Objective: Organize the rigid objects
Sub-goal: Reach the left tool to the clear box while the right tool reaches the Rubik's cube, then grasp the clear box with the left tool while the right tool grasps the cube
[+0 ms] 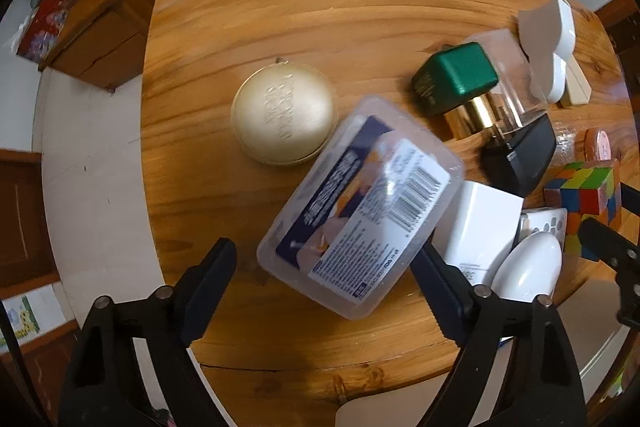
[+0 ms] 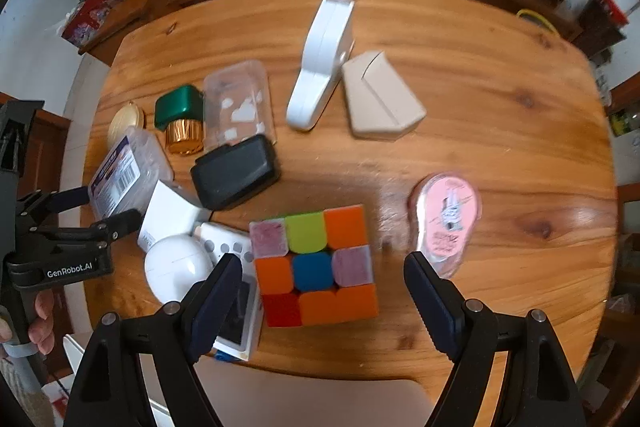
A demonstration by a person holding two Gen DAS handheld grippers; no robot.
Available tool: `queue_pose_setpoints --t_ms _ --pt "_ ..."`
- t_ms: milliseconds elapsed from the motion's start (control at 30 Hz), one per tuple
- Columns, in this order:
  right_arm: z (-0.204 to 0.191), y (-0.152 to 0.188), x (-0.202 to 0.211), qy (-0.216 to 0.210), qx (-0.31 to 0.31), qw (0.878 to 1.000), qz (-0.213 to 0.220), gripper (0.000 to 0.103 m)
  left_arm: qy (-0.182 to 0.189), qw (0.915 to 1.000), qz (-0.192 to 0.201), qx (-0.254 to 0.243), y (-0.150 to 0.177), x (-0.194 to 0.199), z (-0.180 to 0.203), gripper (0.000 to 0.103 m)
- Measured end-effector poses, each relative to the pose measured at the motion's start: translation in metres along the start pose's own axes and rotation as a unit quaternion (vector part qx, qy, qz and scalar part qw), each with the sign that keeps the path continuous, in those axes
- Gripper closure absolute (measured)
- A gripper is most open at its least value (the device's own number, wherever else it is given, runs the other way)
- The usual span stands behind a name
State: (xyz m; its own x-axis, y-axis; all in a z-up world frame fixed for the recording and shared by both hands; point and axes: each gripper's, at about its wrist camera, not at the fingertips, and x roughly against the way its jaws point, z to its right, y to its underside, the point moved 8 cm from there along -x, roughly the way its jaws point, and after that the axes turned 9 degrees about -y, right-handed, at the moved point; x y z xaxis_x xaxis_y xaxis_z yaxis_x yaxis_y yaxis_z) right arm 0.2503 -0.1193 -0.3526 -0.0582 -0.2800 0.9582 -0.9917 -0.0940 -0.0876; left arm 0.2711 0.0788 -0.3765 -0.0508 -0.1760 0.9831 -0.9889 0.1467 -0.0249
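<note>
A clear plastic box (image 1: 360, 203) with a barcode label lies tilted on the wooden table (image 1: 320, 7). My left gripper (image 1: 324, 283) points down over it with the jaws open. The right finger is at the box's lower corner and the left finger stands clear of it. In the right wrist view a colourful puzzle cube (image 2: 316, 267) sits between the fingers of my right gripper (image 2: 324, 301). That gripper is open, with a gap on each side of the cube. The left gripper (image 2: 100, 209) also shows there, straddling the plastic box (image 2: 128, 171).
Round gold tin (image 1: 284, 113), green-capped gold bottle (image 1: 456, 83), clear case (image 2: 240, 103), black box (image 2: 236, 173), white box (image 1: 480, 227) and white egg-shaped case (image 2: 176, 267) crowd the left. A white device (image 2: 324, 63), beige wedge (image 2: 380, 99) and pink packet (image 2: 446, 223) lie to the right.
</note>
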Motion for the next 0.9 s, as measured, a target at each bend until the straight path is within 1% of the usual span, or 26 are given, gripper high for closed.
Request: queue_pose_setpoints --t_ms 33,100,133,167,233,300,367,433,467,533,600,633,733,800,833,867,900 --pt "0.002 0.000 -0.002 0.003 -0.002 1.000 -0.002 0.019 -0.002 1.0000 0.003 -0.009 -0.002 0.002 0.002 0.019" --pt "0.006 0.001 -0.007 0.010 -0.008 1.000 -0.010 0.026 -0.003 0.9997 0.007 -0.022 -0.003 0.007 0.010 0.020" --pt "0.008 0.001 -0.008 0.006 -0.012 1.000 -0.014 0.033 -0.004 0.9996 0.008 -0.028 -0.004 0.007 0.011 0.020" --pt "0.007 0.002 -0.010 -0.008 -0.016 1.000 -0.020 0.038 -0.003 0.9995 0.007 -0.031 -0.004 0.007 0.015 0.020" --pt "0.008 0.004 -0.012 -0.022 -0.023 0.999 -0.027 0.042 -0.010 0.9991 0.003 -0.042 -0.005 0.005 0.020 0.022" --pt "0.007 0.005 -0.016 -0.009 -0.017 0.999 -0.038 0.042 -0.009 0.9990 0.009 -0.044 -0.005 0.007 0.018 0.026" --pt "0.008 0.004 -0.018 -0.003 -0.016 0.999 -0.036 0.042 -0.001 0.9989 0.012 -0.045 -0.005 0.010 0.019 0.026" --pt "0.008 0.002 -0.018 -0.007 -0.023 0.999 -0.036 0.043 -0.001 0.9987 0.018 -0.048 -0.007 0.012 0.019 0.027" --pt "0.006 0.001 -0.019 -0.007 -0.024 0.999 -0.036 0.043 -0.001 0.9985 0.021 -0.050 -0.003 0.010 0.028 0.028" --pt "0.005 0.001 -0.018 -0.005 -0.021 0.999 -0.032 0.044 0.001 0.9982 0.028 -0.054 0.002 0.013 0.031 0.032" --pt "0.005 0.005 -0.017 -0.007 -0.025 0.999 -0.031 0.044 -0.002 0.9978 0.039 -0.054 0.010 0.019 0.033 0.032" --pt "0.005 0.007 -0.015 -0.009 -0.029 0.999 -0.028 0.045 -0.002 0.9977 0.043 -0.052 0.020 0.022 0.031 0.033" --pt "0.002 0.013 -0.010 -0.019 -0.037 0.999 -0.013 0.045 0.004 0.9978 0.053 -0.039 0.032 0.031 0.031 0.033" --pt "0.003 0.016 0.000 -0.026 -0.041 0.999 0.001 0.045 0.013 0.9976 0.062 -0.028 0.033 0.036 0.022 0.033" --pt "0.002 0.012 0.000 -0.028 -0.043 0.999 0.007 0.045 0.016 0.9973 0.067 -0.025 0.039 0.042 0.021 0.033" --pt "0.002 0.012 0.005 -0.031 -0.045 0.998 0.014 0.045 0.017 0.9971 0.071 -0.022 0.034 0.046 0.021 0.033" --pt "0.005 0.013 0.011 -0.034 -0.047 0.998 0.020 0.045 0.018 0.9966 0.079 -0.019 0.037 0.053 0.019 0.033"
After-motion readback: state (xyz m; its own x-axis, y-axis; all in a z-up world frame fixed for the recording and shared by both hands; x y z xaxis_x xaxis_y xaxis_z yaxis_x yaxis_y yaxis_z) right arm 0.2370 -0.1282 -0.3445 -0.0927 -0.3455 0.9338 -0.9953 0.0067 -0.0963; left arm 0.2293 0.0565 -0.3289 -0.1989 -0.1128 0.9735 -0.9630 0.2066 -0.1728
